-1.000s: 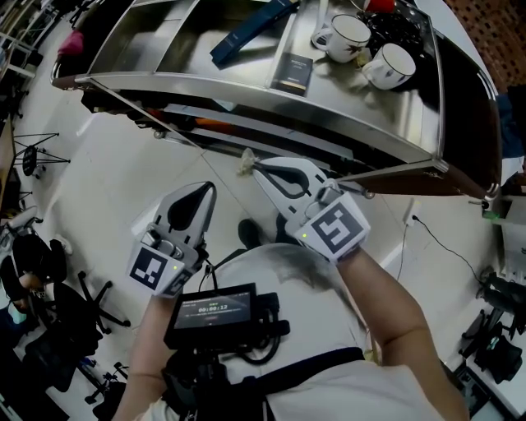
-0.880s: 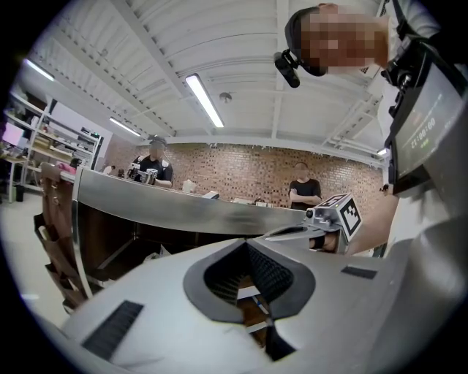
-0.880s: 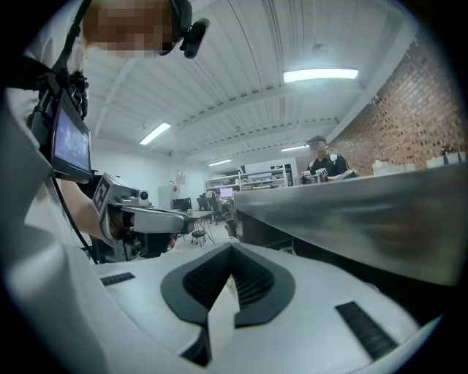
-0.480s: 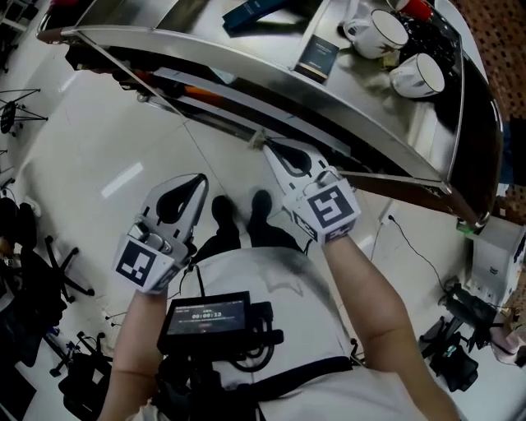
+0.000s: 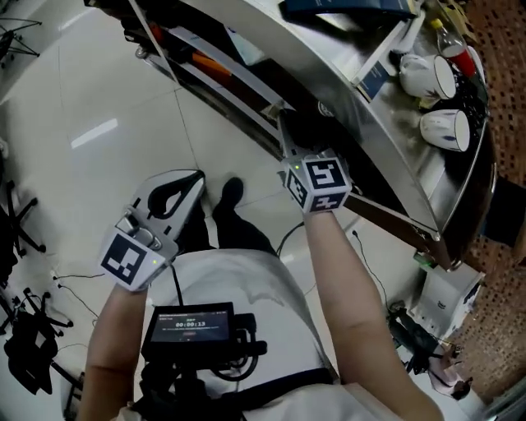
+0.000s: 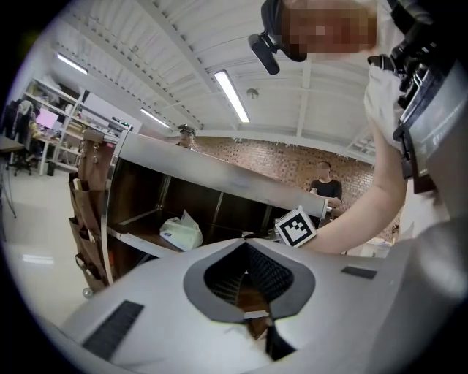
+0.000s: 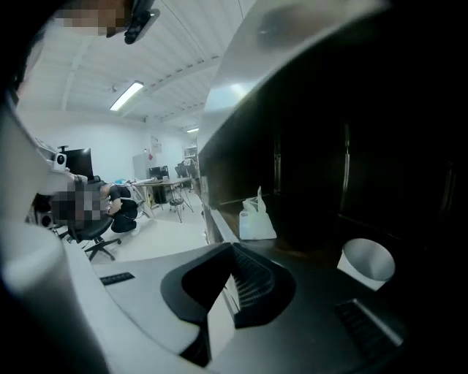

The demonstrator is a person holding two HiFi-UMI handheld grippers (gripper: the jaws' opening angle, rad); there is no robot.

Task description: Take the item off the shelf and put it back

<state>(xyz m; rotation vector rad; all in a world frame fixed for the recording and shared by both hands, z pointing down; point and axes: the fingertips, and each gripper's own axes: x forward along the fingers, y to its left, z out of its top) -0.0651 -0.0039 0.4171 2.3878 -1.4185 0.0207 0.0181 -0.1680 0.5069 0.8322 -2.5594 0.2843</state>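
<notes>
A steel shelf cart (image 5: 371,140) runs across the top right of the head view. My right gripper (image 5: 289,141) reaches under its top deck, so the jaw tips are partly hidden there. In the right gripper view the right gripper (image 7: 234,250) is shut with nothing visible between the tips, and it points into the dark shelf bay. There a white plastic bag (image 7: 256,219) and a white paper cup (image 7: 368,261) stand on the shelf board. My left gripper (image 5: 196,176) hangs shut and holding nothing over the floor, left of the cart. The left gripper view shows the same bag (image 6: 180,232).
On the cart's top deck lie two white mugs (image 5: 427,76), a dark blue box (image 5: 345,8) and a small dark card (image 5: 374,78). Cables (image 5: 370,275) trail on the white floor. A person (image 6: 325,188) stands behind the cart, and office chairs (image 7: 99,219) are farther off.
My right gripper has dropped and pushed forward under the cart's top deck. The left gripper has sunk a little. The head view has swung, so the cart now sits at the upper right.
</notes>
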